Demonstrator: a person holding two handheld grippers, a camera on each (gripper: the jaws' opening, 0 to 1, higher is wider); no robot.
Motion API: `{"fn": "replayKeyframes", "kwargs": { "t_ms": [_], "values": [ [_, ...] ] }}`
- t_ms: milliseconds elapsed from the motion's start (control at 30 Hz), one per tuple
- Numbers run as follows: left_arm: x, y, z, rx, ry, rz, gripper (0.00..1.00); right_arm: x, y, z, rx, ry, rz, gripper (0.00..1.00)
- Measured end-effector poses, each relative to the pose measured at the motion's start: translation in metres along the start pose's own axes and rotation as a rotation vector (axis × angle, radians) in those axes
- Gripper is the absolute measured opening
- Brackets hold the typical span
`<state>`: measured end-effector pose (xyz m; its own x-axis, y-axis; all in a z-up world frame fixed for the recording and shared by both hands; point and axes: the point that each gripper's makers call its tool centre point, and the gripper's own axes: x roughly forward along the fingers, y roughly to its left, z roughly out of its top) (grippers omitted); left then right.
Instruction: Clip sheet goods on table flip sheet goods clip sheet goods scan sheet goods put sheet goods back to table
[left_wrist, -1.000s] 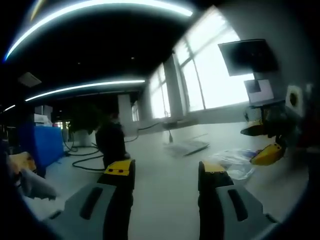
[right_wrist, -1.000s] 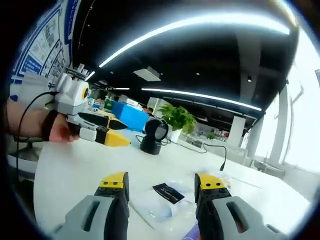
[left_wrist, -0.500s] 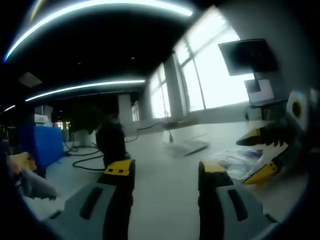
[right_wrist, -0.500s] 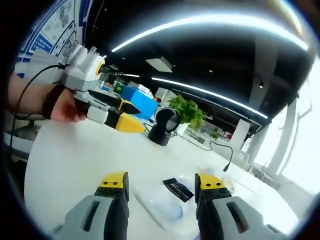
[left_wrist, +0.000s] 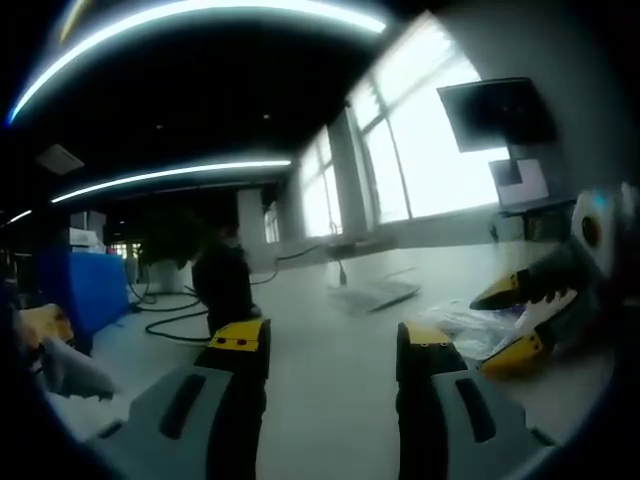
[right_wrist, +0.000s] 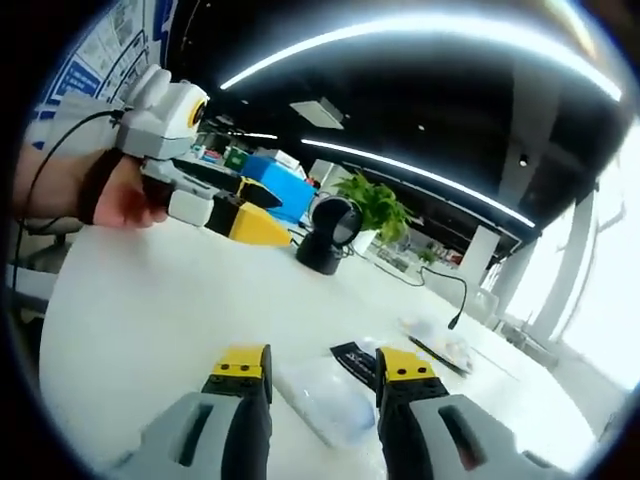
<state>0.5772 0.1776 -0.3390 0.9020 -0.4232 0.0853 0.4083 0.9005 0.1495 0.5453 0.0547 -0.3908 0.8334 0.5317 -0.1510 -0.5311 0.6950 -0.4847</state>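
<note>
Clear plastic, crinkled and glossy, is what I am going for: the bagged sheet goods lie flat on the white bench just ahead of my right gripper, between its two yellow-tipped fingers, with a small black label at the far end of the bag near the right-hand finger. I read this as the first clipping step, not yet made: the fingers stand a moderate way apart and hold nothing. Next I would need to bring them low enough to catch an edge of the thin film, which looks slippery and likely to slide on the bench. My left gripper is held wide apart and empty too, above bare bench; in its view the right gripper comes in beside the same bag. A black scanner on a stand waits well beyond the right fingers for the later scan.
</note>
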Motion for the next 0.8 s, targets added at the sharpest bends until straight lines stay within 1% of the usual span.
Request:
{"fn": "replayKeyframes", "kwargs": {
  "t_ms": [100, 167, 267, 333, 400, 467, 500, 533, 633, 733, 800],
  "values": [
    [0.0, 0.001, 0.0, -0.002, -0.001, 0.0, 0.43, 0.0, 0.01, -0.003, 0.032, 0.007, 0.036, 0.18],
    [0.0, 0.0, 0.0, 0.0, 0.001, -0.001, 0.43, -0.001, 0.013, -0.003, 0.036, 0.006, 0.034, 0.15],
    [0.0, 0.0, 0.0, 0.0, 0.001, 0.0, 0.43, -0.001, 0.013, -0.002, 0.024, 0.007, 0.031, 0.13],
    [0.0, 0.001, 0.0, -0.001, 0.0, 0.001, 0.43, -0.001, 0.014, -0.002, 0.032, 0.009, 0.032, 0.11],
    [0.0, 0.001, 0.0, -0.001, 0.0, 0.001, 0.43, -0.002, 0.015, -0.005, 0.061, 0.029, 0.037, 0.06],
    [0.0, 0.001, 0.0, -0.001, 0.0, 0.0, 0.43, -0.002, 0.015, -0.007, 0.063, 0.04, 0.03, 0.0],
    [0.0, 0.001, 0.0, 0.0, 0.0, 0.001, 0.43, -0.003, 0.015, -0.01, 0.081, 0.056, 0.026, 0.0],
    [0.0, 0.001, 0.0, -0.001, -0.001, 0.0, 0.43, -0.003, 0.015, -0.008, 0.077, 0.048, 0.028, 0.0],
    [0.0, 0.001, 0.0, -0.001, 0.0, 0.001, 0.43, -0.004, 0.014, -0.01, 0.116, 0.067, 0.024, 0.0],
    [0.0, 0.002, -0.001, 0.0, 0.0, 0.001, 0.43, -0.006, 0.015, -0.013, 0.187, 0.105, 0.039, 0.0],
    [0.001, 0.002, -0.001, -0.001, -0.001, 0.002, 0.43, -0.008, 0.009, -0.008, 0.212, 0.082, 0.034, 0.0]
  ]
}}
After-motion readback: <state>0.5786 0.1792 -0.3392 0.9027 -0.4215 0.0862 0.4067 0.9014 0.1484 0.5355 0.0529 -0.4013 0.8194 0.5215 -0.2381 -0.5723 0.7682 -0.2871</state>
